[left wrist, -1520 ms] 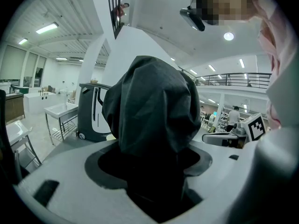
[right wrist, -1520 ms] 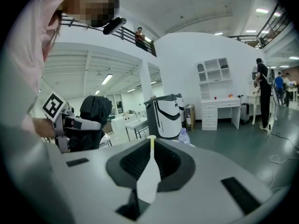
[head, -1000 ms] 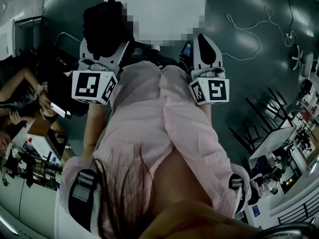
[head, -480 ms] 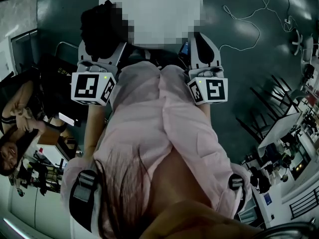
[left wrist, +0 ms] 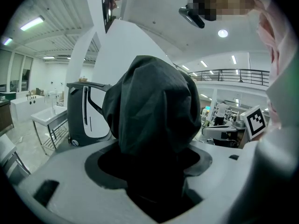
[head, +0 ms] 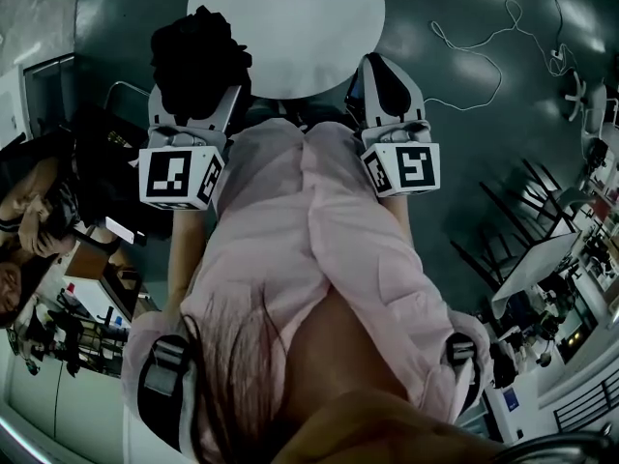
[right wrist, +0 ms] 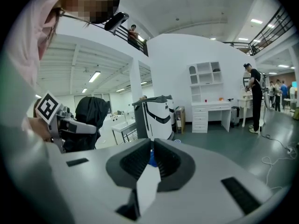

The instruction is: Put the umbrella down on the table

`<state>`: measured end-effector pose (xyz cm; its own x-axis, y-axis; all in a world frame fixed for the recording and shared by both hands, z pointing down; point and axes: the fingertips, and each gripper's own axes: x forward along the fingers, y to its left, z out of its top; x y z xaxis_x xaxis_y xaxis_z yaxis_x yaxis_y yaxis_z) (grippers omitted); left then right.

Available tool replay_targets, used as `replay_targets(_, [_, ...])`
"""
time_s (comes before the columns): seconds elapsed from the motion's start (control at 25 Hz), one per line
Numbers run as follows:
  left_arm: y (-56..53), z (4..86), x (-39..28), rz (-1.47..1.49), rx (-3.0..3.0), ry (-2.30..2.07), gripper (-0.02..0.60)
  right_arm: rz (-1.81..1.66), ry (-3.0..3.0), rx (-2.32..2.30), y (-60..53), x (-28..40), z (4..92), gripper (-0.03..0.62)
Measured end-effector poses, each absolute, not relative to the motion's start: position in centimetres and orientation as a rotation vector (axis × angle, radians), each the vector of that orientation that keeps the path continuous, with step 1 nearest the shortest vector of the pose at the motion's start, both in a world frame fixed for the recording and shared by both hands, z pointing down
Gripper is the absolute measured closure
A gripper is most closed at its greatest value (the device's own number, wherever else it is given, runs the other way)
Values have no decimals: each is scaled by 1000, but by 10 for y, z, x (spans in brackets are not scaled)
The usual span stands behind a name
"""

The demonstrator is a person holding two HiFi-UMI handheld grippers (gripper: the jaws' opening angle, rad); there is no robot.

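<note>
The jaws of the left gripper are closed on the black folded umbrella, whose fabric bulges out above them. The jaws of the right gripper are drawn almost together, and nothing is held between them. In the head view the umbrella is seen held up at the left edge of the round white table; contact with it cannot be told.

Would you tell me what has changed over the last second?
Very little: the round table slid slightly leftward in the head view. The left gripper stays shut on the black umbrella; the right gripper stays shut, empty.
</note>
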<state>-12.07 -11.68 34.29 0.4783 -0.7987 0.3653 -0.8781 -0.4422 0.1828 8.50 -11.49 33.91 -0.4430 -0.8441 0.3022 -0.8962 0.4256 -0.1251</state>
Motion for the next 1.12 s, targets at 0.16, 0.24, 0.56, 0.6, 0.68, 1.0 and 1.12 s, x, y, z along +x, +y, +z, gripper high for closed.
replay_targets(0.16, [-116,343,-119,332,2383,-1422,258,396,-2496,1525,-117,85,340,553])
replay_targets(0.24, [-116,343,-119,330,2384,-1421,258,395,-2498,1523,-118,85,341,553])
replay_targets(0.56, [-121,351,-124,386,2376,-1413,258,403,-2492,1539,-119,87,344,553])
replay_targets(0.6, [-122,354,-125,404,2368,-1409,258,405,-2490,1543,-119,88,345,553])
replay_targets(0.68, [-123,362,-127,442,2345,-1392,258,411,-2484,1553,-120,90,345,553])
replay_targets(1.0, [-154,412,-111,630,2354,-1220,258,420,-2462,1598,-126,97,343,553])
replay_targets(1.12, [-172,441,-101,698,2357,-1169,258,422,-2451,1612,-127,97,346,553])
